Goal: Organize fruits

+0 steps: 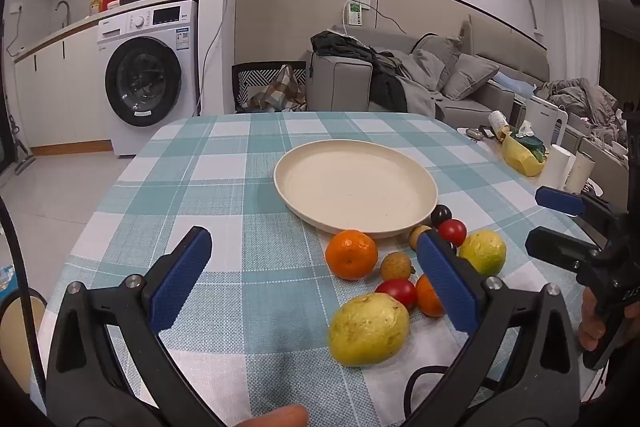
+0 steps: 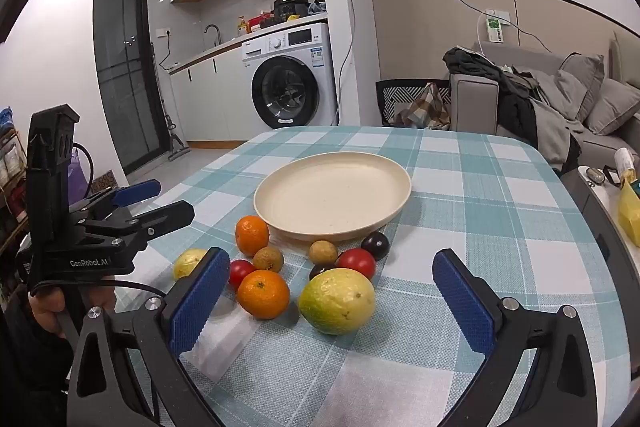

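"genrobot.ai" stands in white on the black body of the left claw [image 2: 156, 201].

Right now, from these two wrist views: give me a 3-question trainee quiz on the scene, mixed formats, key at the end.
1. True or false: the plate already holds one orange.
2. Multiple choice: the fruits lie A) on the plate, B) on the tablecloth beside the plate's near rim, C) on the sofa.
3. Fill in: both the left gripper and the right gripper have their jaws ____.

Key:
1. False. The plate holds nothing.
2. B.
3. Open; neither grips anything.
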